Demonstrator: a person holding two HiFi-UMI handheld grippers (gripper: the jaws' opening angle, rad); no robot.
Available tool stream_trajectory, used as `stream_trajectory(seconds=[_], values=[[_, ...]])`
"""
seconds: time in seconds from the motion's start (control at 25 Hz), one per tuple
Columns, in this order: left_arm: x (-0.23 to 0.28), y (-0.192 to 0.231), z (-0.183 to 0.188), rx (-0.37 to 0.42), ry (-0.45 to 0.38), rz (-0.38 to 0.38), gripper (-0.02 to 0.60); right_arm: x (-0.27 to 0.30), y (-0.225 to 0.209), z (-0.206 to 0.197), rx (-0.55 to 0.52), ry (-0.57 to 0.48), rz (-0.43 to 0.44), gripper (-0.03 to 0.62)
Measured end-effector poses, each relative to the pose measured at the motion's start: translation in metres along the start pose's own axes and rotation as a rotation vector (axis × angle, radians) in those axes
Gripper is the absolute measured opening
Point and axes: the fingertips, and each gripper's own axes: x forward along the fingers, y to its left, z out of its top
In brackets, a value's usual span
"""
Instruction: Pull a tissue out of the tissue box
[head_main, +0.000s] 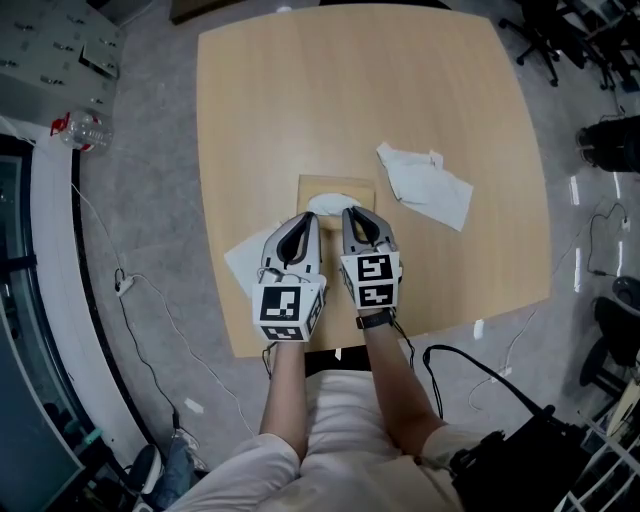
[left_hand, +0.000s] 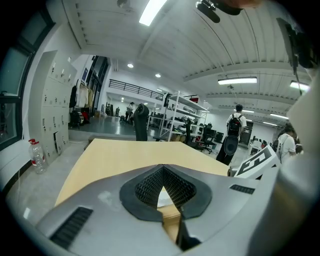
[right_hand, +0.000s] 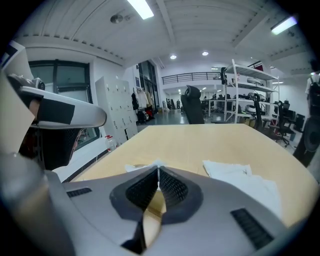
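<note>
Your right tool (right_hand: 158, 170) is clenched on the tip of the tissue (head_main: 330, 203). The tissue stands up from the tissue box (head_main: 336, 183) near the table's (head_main: 270, 100) middle, its tuft stretched crosswise. Your left tool (left_hand: 161, 169) is clenched empty just beside it. Both forearms reach straight ahead, with the tools tilted downward.

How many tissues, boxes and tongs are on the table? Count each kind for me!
Tissue box: 1
Tissue sticking out: 1
Loose tissues: 2
Tongs: 2, left tongs and right tongs
Total: 6
</note>
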Motion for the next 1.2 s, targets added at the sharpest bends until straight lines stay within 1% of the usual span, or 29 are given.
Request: stream_trajectory(seconds=[0.12, 0.32, 0.6, 0.8, 0.96, 1.2], values=[[-0.016, -0.003, 0.013, 0.023, -0.023, -0.002, 0.002, -0.015, 0.008, 0.014, -0.011, -0.046, -0.004, 0.011], [-0.042, -0.005, 0.042, 0.044, -0.104, -0.008, 0.002, -0.048, 0.014, 0.046, -0.028, -0.134, -0.03, 0.011], [-0.093, -0.022, 0.088, 0.093, -0.227, -0.039, 0.002, -0.118, 0.027, 0.1, -0.04, -0.295, -0.075, 0.011], [-0.136, -0.037, 0.124, 0.146, -0.319, -0.057, 0.002, -0.171, 0.05, 0.135, -0.062, -0.411, -0.089, 0.011], [-0.167, -0.048, 0.139, 0.179, -0.367, -0.07, 0.002, -0.212, 0.071, 0.153, -0.075, -0.497, -0.096, 0.011], [-0.184, -0.053, 0.157, 0.192, -0.421, -0.078, 0.002, -0.248, 0.08, 0.179, -0.108, -0.596, -0.126, 0.011]])
